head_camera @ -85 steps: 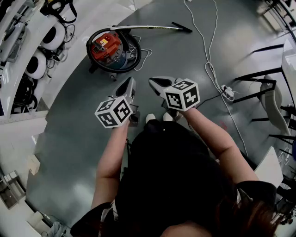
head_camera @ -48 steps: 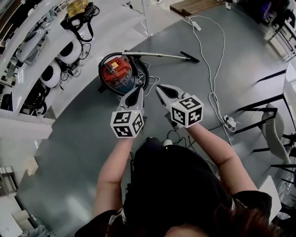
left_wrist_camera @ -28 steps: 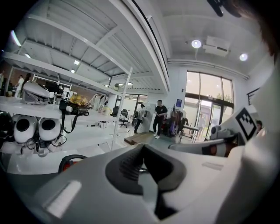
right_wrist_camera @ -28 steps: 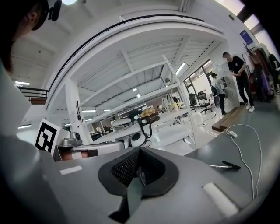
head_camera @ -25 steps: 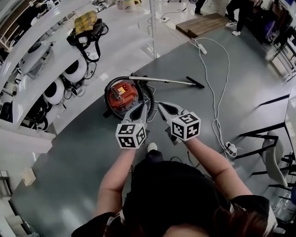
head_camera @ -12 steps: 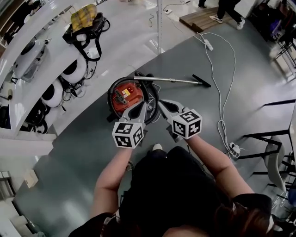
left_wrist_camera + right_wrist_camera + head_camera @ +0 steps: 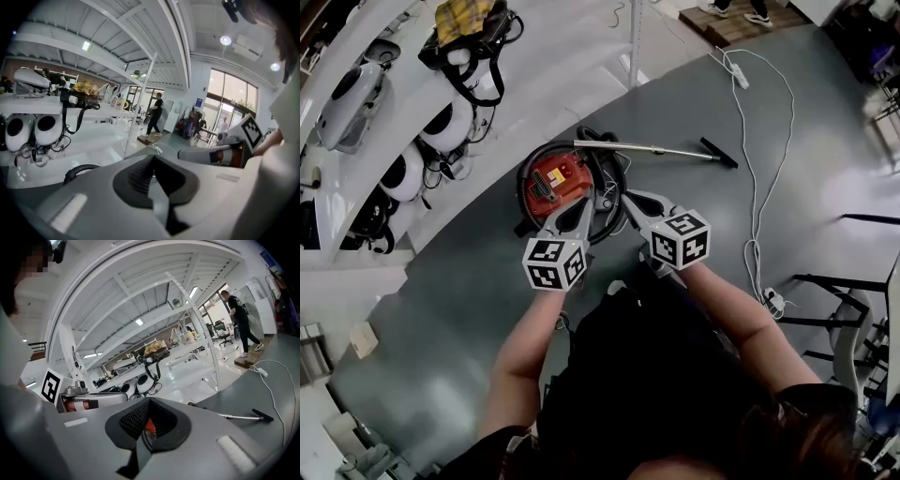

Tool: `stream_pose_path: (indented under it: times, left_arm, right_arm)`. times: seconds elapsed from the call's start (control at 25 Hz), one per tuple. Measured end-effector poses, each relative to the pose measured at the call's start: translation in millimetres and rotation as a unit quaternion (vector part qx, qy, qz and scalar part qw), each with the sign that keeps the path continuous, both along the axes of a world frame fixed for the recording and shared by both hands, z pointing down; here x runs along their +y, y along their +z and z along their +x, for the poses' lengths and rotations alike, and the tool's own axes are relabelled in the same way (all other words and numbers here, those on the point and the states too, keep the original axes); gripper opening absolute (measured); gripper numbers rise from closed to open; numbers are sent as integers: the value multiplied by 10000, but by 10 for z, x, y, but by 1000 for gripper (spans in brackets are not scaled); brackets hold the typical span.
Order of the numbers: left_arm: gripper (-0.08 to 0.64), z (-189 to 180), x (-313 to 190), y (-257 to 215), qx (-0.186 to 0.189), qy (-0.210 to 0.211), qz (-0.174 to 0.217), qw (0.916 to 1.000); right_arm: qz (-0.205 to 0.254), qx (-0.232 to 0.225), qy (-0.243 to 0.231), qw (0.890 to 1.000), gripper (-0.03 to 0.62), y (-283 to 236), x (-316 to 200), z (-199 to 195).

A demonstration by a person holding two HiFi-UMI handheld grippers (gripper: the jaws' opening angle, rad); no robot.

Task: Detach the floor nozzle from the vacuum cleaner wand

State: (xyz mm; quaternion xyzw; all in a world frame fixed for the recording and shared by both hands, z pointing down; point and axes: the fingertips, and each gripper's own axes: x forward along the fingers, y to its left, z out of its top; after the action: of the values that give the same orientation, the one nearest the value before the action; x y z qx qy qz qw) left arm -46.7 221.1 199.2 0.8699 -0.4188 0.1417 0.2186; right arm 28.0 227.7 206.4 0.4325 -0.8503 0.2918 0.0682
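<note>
Holding my left gripper [image 7: 584, 195] and right gripper [image 7: 630, 199] over the red canister vacuum [image 7: 556, 178], I have both pairs of jaws pressed together with nothing in them. The floor nozzle [image 7: 718, 153] lies on the grey floor [image 7: 469, 309] at the far right, on the end of the metal wand [image 7: 642, 147] and well apart from both grippers.

The main risk I see is pulling on the nozzle with one claw alone. Unbraced, the thin, shiny wand would probably slide or roll and drag the black hose [image 7: 605, 178] and canister along instead of letting go. Shut jaws would only knock the nozzle, so they need to open first. The white cable [image 7: 761, 131] runs just right of the nozzle and could snag on it.
</note>
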Motion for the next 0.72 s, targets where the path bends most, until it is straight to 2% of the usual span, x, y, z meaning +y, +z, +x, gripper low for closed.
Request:
stream_pose_path:
  times: [0.24, 0.48, 0.72]
  left_arm:
    - [11, 181, -288, 70, -29, -343, -67, 9994]
    - [11, 286, -417, 103, 293, -680, -385, 9965]
    - [11, 201, -532, 200, -185, -419, -328, 9984]
  right_arm:
    - [-44, 148, -517, 9985, -8, 24, -311, 151]
    - [-82, -51, -535, 9985, -8, 129, -591, 310]
    - [-267, -4, -546, 9982, -8, 278, -784, 242]
